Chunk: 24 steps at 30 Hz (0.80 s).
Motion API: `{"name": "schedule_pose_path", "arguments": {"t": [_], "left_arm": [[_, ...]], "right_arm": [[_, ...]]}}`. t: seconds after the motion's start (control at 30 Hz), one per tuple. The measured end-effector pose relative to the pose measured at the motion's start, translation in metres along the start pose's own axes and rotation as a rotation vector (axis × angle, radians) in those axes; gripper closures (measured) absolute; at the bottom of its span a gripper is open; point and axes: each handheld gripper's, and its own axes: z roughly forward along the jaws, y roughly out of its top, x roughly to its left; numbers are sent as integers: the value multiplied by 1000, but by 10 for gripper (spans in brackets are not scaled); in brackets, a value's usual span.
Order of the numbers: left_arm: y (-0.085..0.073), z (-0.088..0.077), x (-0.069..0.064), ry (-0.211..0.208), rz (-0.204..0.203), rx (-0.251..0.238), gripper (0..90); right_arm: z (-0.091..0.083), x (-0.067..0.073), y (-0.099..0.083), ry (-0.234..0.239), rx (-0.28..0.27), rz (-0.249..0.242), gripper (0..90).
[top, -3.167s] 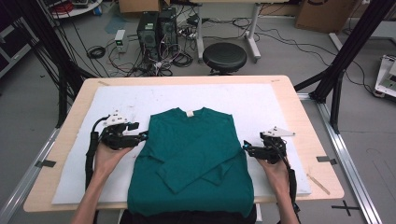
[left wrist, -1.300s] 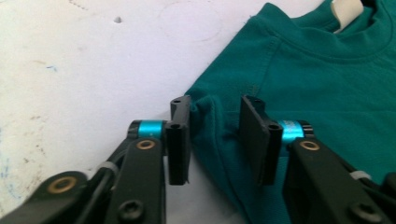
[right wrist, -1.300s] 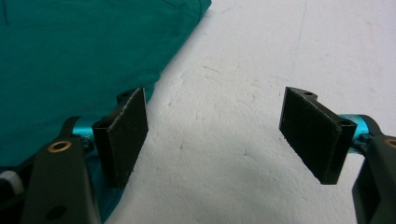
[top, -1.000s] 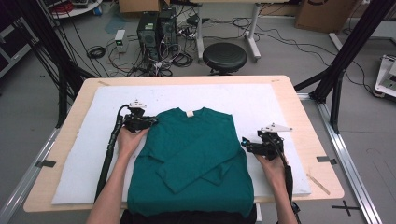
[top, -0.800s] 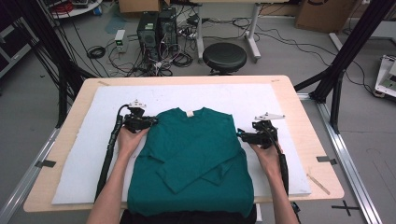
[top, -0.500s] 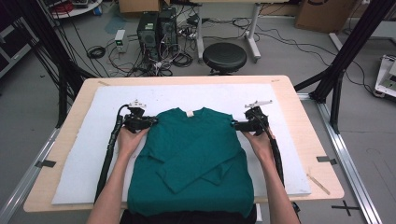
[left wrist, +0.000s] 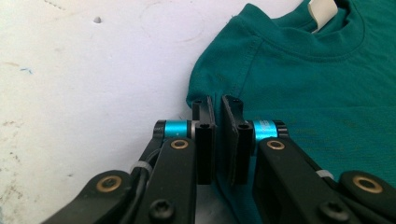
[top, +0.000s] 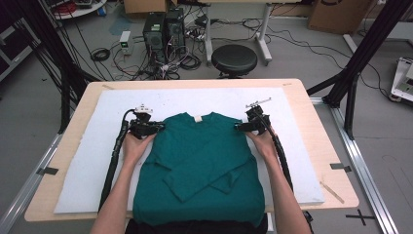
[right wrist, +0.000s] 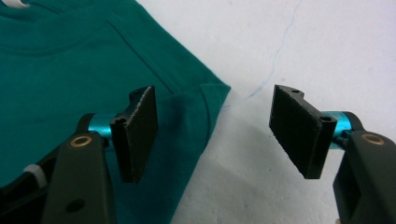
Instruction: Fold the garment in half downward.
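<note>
Left gripper (top: 155, 127) fingers clamped on green shirt (top: 202, 165) shoulder edge, frame centre-left; right gripper (top: 242, 126) fingers apart, straddling opposite shoulder edge.

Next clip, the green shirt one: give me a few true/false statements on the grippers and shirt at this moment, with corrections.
1. The left gripper is shut on the green shirt at its shoulder edge. True.
2. The right gripper is clamped on the other shoulder. False: its jaws stand wide open at that shoulder corner.
3. The sleeves are folded across the shirt's front. True.
4. The shirt lies on bare wood. False: it lies on a white mat.
</note>
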Motion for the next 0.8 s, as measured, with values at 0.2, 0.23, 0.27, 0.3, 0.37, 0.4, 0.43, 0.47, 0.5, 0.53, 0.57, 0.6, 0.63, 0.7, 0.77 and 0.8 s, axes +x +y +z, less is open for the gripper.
{"name": "schedule_pose_path", "arguments": {"t": [0.2, 0.23, 0.27, 0.3, 0.37, 0.4, 0.43, 0.47, 0.5, 0.53, 0.57, 0.6, 0.63, 0.7, 0.77, 0.8], "left_arm": [[0, 0, 0, 0, 4, 1, 837], [0, 0, 0, 0, 2, -2, 837], [0, 0, 0, 0, 3, -1, 836], [0, 0, 0, 0, 5, 1, 836], [0, 0, 0, -1, 3, 0, 836], [0, 0, 0, -1, 4, 0, 836], [0, 0, 0, 0, 1, 0, 836], [0, 0, 0, -3, -4, -2, 837], [0, 0, 0, -3, -4, -1, 836], [0, 0, 0, -2, -3, -1, 837], [0, 0, 0, -4, -3, -2, 836], [0, 0, 1, -3, -1, 1, 836], [0, 0, 1, -3, -3, 0, 836], [0, 0, 1, -3, -3, 1, 837], [0, 0, 1, -6, -4, 0, 837], [0, 0, 2, -8, -7, 2, 838]], "right_arm": [[3, 5, 0, 9, -9, -16, 410], [3, 7, 0, -3, -8, -30, 430], [3, 8, 0, -10, -7, -38, 470], [3, 8, 0, 4, -8, -39, 531], [2, 9, 0, 25, -10, -36, 621], [2, 9, 0, 21, -9, -50, 652], [2, 10, 1, 21, -12, -58, 691], [2, 10, 1, 20, -13, -56, 725], [2, 9, 1, 17, -12, -51, 743], [2, 8, 0, 20, -16, -51, 758], [2, 6, 0, 23, -17, -43, 775], [2, 5, 0, 25, -17, -43, 793], [2, 3, 0, 22, -19, -47, 808], [1, 0, -1, 18, -18, -37, 826], [1, -1, -1, 28, -22, -31, 838], [1, -1, -1, 29, -22, -29, 844]]}}
